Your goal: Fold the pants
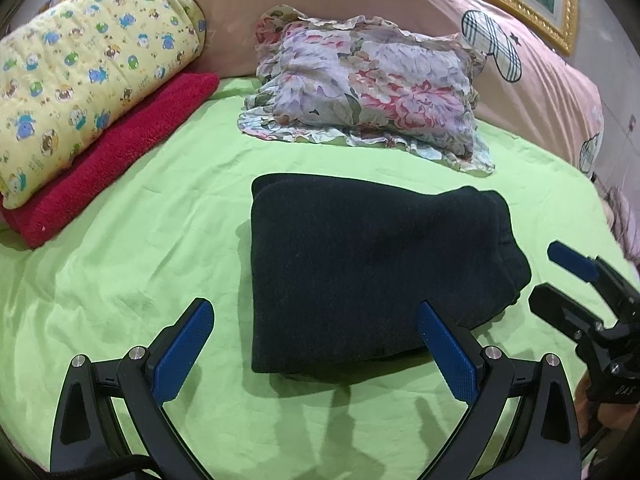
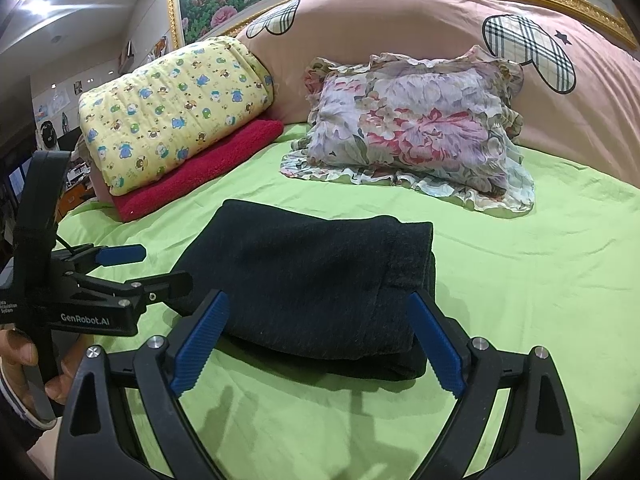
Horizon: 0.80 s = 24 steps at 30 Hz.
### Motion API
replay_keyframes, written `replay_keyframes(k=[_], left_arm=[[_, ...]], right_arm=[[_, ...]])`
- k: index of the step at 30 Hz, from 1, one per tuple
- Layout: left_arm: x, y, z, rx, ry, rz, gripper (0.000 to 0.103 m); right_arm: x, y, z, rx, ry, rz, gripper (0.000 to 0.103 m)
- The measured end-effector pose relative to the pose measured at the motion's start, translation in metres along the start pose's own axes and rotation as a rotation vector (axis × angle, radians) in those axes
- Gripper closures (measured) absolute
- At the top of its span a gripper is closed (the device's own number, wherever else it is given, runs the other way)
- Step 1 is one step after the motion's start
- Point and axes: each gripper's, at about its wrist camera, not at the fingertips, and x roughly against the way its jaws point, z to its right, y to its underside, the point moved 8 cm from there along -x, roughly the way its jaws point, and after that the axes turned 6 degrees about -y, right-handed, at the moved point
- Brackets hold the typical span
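My left gripper [image 1: 316,344] and right gripper [image 2: 320,340] both gape wide, holding nothing, just before the folded pants [image 1: 368,268] on the green sheet [image 1: 140,248]. A careless nudge could, I judge, undo the stacked layers.

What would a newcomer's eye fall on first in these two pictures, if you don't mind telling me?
Probably the dark folded pants lying in the middle of the bright green sheet, with both open grippers, left and right, held just short of them. Behind sit a floral pillow and, to the left, a yellow cartoon quilt stacked on a red blanket.
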Motion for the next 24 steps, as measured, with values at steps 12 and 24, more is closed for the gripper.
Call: replay_keyframes(k=[12, 24], left_arm=[[-0.018, -0.008, -0.001, 0.007, 0.007, -0.044, 0.001], [-0.024, -0.007, 0.004, -0.007, -0.007, -0.066, 0.001]], right_arm=[[-0.009, -0.002, 0.012, -0.025, 0.010, -0.018, 0.011], [-0.015, 0.001, 0.015, -0.038, 0.011, -0.037, 0.011]])
